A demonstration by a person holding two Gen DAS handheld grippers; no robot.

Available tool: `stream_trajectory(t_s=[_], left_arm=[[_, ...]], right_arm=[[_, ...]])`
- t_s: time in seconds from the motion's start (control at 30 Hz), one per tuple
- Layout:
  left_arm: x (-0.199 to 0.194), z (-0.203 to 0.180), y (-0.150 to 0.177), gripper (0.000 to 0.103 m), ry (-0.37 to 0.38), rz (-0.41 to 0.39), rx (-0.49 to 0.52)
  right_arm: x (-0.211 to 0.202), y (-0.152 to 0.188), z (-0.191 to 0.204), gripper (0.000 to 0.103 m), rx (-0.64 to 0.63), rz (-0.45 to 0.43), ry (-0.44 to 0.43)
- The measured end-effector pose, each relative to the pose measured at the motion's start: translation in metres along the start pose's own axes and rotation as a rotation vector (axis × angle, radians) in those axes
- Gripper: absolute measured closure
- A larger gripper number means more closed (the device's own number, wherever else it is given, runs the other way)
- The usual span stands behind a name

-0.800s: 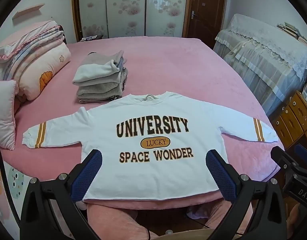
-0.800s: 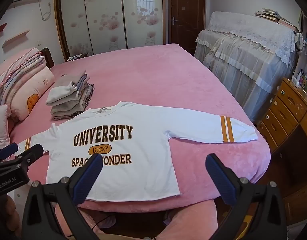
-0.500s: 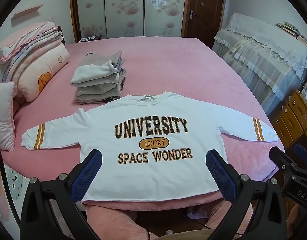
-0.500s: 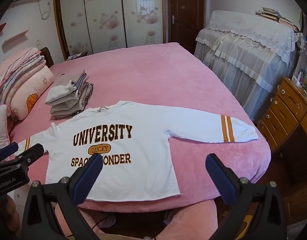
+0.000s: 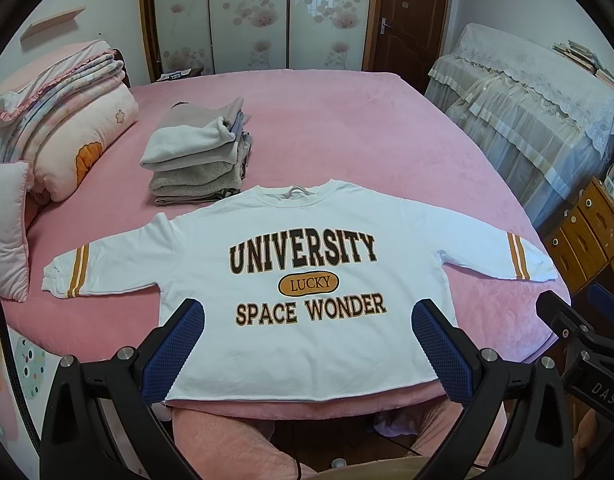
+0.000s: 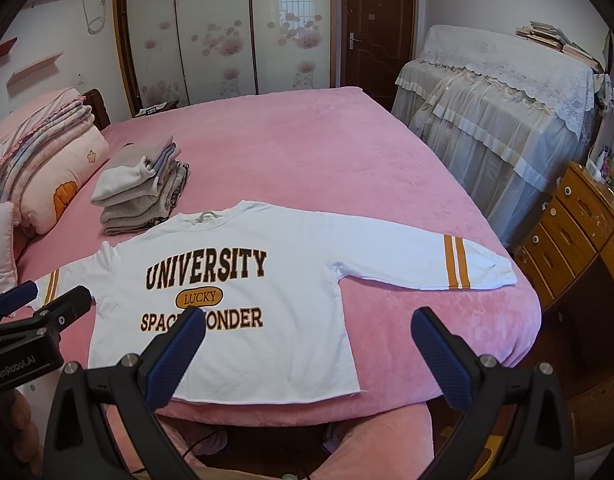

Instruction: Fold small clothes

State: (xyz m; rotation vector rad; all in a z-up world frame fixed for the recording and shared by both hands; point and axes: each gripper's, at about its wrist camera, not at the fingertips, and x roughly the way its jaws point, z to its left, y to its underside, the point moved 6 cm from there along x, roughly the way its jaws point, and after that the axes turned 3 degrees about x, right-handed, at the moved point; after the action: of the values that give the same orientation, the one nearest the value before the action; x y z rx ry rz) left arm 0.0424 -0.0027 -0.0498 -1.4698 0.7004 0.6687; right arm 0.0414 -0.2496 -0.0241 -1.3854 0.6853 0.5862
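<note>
A small white sweatshirt [image 5: 307, 216] with "UNIVERSITY LUCKY SPACE WONDER" print lies flat, face up, on the pink bed [image 5: 331, 128], both sleeves spread out; it also shows in the right wrist view [image 6: 291, 236]. Its hem runs along the near bed edge. My left gripper [image 5: 307, 344] is open and empty, held above the hem. My right gripper [image 6: 307, 344] is open and empty, above the bed edge by the shirt's right hem corner. Each gripper shows at the edge of the other's view.
A stack of folded grey and white clothes [image 5: 199, 156] sits behind the shirt's left shoulder. Pillows and folded quilts [image 5: 63, 128] lie at the left. A lace-covered piece of furniture [image 5: 539, 112] and a wooden drawer chest [image 6: 579, 232] stand to the right.
Both grippers have shifted very slightly; the shirt sits a little higher in the left wrist view. The shirt itself has not moved.
</note>
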Motion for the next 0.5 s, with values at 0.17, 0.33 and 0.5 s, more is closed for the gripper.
stream_trajectory(t_s=[0.17, 0.33, 0.5], left_arm=[[0.0013, 0.0009, 0.0001, 0.001, -0.003, 0.002, -0.002], [0.0024, 0.0031, 0.0024, 0.001, -0.003, 0.009, -0.011], [0.0022, 0.0038, 0.0027, 0.001, -0.002, 0.009, -0.012]], right_arm=[[0.0022, 0.0015, 0.0020, 0.000, -0.003, 0.001, -0.001], [0.0059, 0.0040, 0.0081, 0.000, -0.020, 0.003, -0.002], [0.0055, 0.0040, 0.0082, 0.000, -0.018, 0.004, -0.001]])
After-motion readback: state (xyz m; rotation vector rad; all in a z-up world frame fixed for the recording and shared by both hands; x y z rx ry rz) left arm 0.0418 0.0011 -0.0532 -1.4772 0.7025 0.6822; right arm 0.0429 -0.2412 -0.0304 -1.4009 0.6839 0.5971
